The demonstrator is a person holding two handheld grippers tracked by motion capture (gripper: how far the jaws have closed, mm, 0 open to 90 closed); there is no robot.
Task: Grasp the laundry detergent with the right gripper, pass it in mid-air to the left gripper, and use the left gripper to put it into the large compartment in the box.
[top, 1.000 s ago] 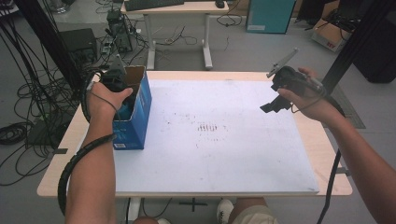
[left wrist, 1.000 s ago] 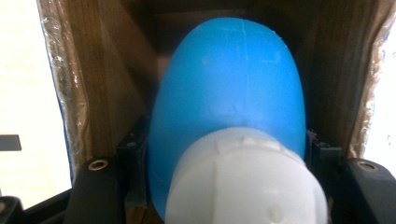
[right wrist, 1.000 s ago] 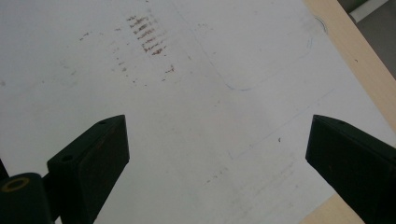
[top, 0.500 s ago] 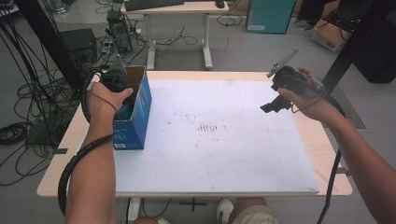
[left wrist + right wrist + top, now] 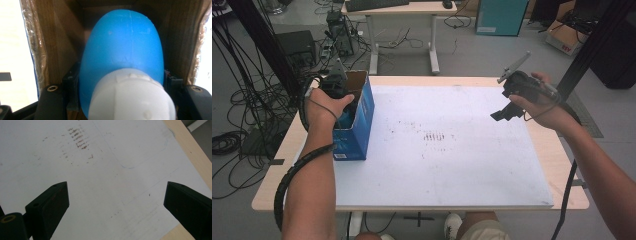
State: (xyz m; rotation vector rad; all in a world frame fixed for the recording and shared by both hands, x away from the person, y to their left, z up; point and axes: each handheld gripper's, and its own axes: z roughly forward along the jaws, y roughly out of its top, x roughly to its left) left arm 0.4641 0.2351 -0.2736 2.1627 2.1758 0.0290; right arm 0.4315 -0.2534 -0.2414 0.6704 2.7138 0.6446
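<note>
An open blue cardboard box stands at the left of the table. My left gripper reaches down into it. In the left gripper view its jaws are shut on a smooth blue rounded object with a white end, held between the box's brown inner walls. My right gripper hangs above the right side of the white sheet. In the right gripper view it is open, with nothing between its black fingers.
The white sheet carries brown smudges near its middle and faint pencil lines. Bare wood shows along the table's right edge. Behind the table stand a desk and a teal bin. Cables lie on the floor at left.
</note>
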